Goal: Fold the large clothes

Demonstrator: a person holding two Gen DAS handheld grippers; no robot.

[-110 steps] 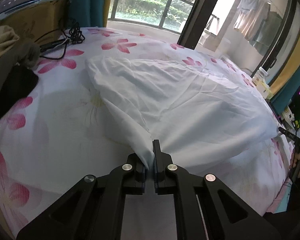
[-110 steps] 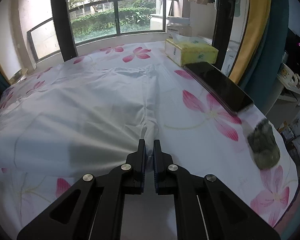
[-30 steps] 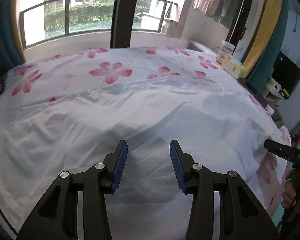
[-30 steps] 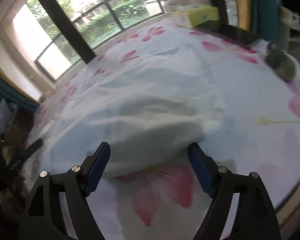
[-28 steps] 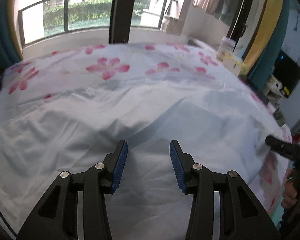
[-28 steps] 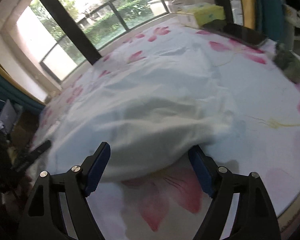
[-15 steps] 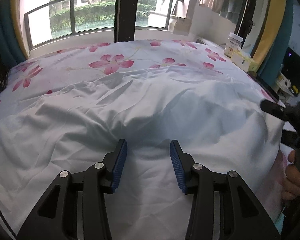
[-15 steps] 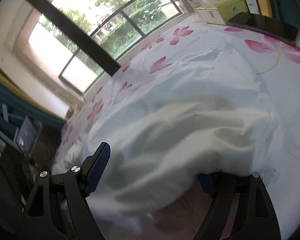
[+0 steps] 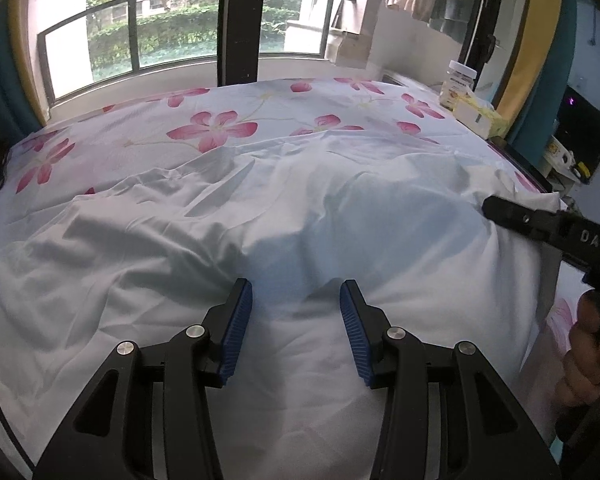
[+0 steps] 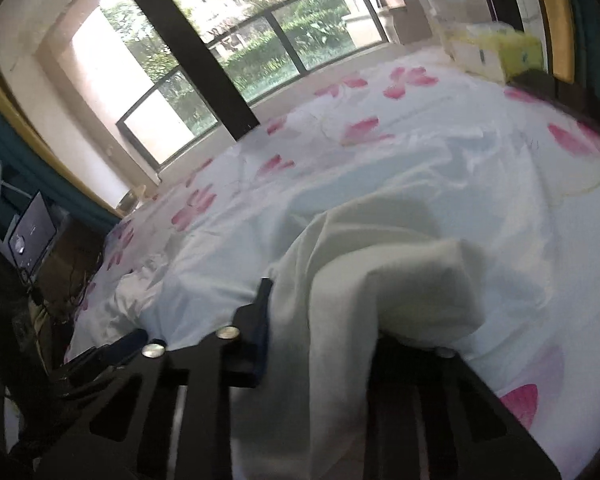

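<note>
A large white garment (image 9: 300, 216) lies spread and wrinkled over the flowered bed sheet (image 9: 212, 128). My left gripper (image 9: 296, 312) is open, its blue pads just above the garment's near part, holding nothing. My right gripper (image 10: 340, 320) is open with its jaws wide; a fold of the white garment (image 10: 380, 264) drapes between the fingers and hides the right finger. The right gripper also shows at the right edge of the left wrist view (image 9: 540, 224), at the garment's right edge.
A yellow tissue box (image 9: 478, 118) and a jar (image 9: 458, 86) stand at the bed's far right corner by the window. A laptop (image 10: 32, 236) and cables sit off the bed's left side. The bed edge runs close on the right.
Both grippers opened and let go of the garment, which now lies folded over. My right gripper has since pushed in low under the garment's right edge, and cloth now lies over it.
</note>
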